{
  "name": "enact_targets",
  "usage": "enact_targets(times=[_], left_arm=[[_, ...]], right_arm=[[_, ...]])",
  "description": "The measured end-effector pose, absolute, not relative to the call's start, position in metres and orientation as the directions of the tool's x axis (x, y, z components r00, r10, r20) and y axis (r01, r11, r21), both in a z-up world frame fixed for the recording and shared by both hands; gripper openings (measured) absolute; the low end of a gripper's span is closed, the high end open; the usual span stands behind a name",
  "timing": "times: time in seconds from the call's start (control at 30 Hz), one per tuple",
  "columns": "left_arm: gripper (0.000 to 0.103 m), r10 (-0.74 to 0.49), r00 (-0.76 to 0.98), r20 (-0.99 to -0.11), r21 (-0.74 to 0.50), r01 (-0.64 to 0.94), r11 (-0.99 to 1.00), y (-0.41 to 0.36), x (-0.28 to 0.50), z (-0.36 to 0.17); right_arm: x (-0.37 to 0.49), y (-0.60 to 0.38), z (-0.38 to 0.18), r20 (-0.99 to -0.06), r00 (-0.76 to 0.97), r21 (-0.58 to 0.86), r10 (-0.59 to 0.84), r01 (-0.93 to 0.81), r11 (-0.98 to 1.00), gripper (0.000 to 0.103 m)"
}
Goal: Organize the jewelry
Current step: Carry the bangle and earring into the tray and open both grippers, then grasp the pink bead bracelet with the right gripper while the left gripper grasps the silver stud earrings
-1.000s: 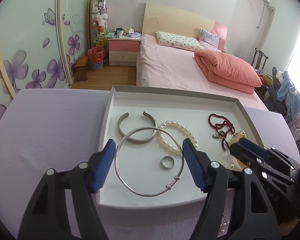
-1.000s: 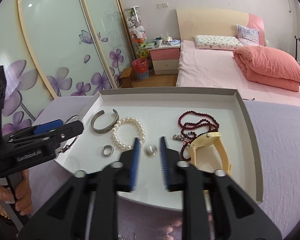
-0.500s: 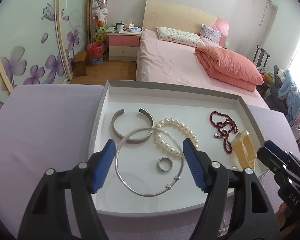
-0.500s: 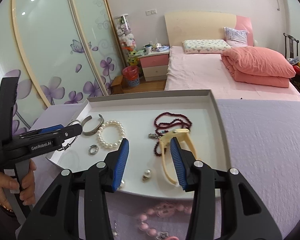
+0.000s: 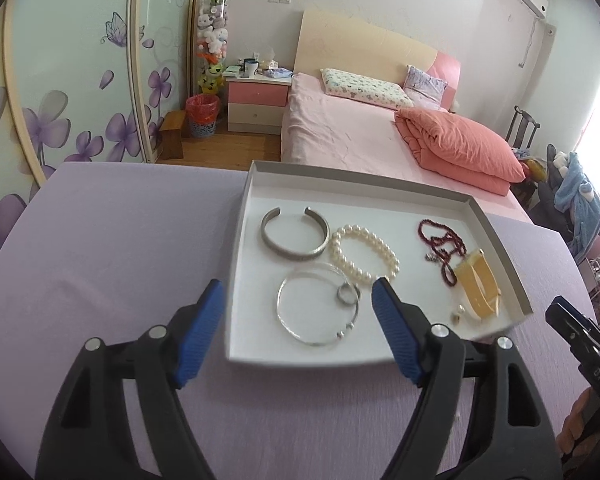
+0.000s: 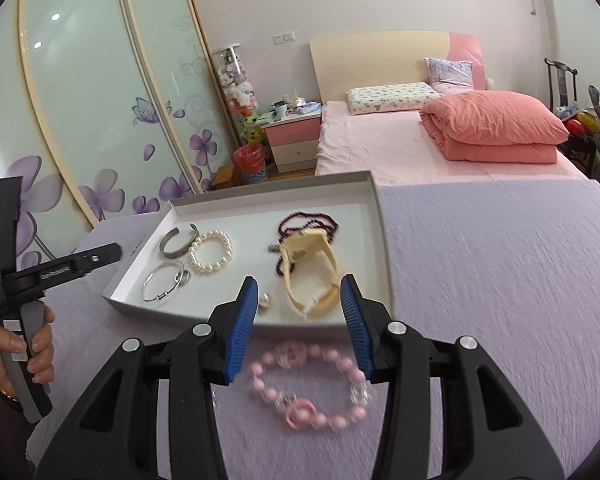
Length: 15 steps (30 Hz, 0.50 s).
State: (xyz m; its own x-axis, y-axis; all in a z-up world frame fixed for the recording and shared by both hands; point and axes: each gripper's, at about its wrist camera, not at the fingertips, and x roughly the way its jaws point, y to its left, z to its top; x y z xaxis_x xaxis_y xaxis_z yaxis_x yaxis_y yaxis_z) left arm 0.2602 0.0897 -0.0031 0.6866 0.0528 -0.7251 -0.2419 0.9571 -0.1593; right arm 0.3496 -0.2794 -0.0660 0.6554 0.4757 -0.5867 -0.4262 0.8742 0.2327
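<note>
A white tray on the purple table holds a silver cuff, a thin silver bangle, a ring, a pearl bracelet, a dark red bead necklace, a yellow watch and a small pearl earring. A pink bead bracelet lies on the table in front of the tray, just under my right gripper, which is open and empty. My left gripper is open and empty, over the tray's near left edge.
The purple table stretches right of the tray. The left gripper's body and the hand holding it show at the left in the right wrist view. A pink bed and a wardrobe stand behind the table.
My right gripper opened, let the pearl earring go in the tray, and pulled back over the pink bracelet. My left gripper drew back and left from over the bangle.
</note>
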Motion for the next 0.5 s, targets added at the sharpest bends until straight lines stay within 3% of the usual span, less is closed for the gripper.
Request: enact_targets(times=[0.37,0.5], left_arm=[[0.079,0.032,0.681,-0.732,-0.148,-0.205,0.968,0.069,0.208,-0.017],[0.079,0.015,0.671,-0.741,-0.143,-0.180,0.973,0.057,0.201,-0.025]], right_arm=[[0.333,-0.299,-0.092,-0.649,0.636,0.220,0.418,-0.368,0.903,0.045],[0.335,-0.299,-0.098,-0.667,0.629,0.204,0.399,-0.361,0.910,0.041]])
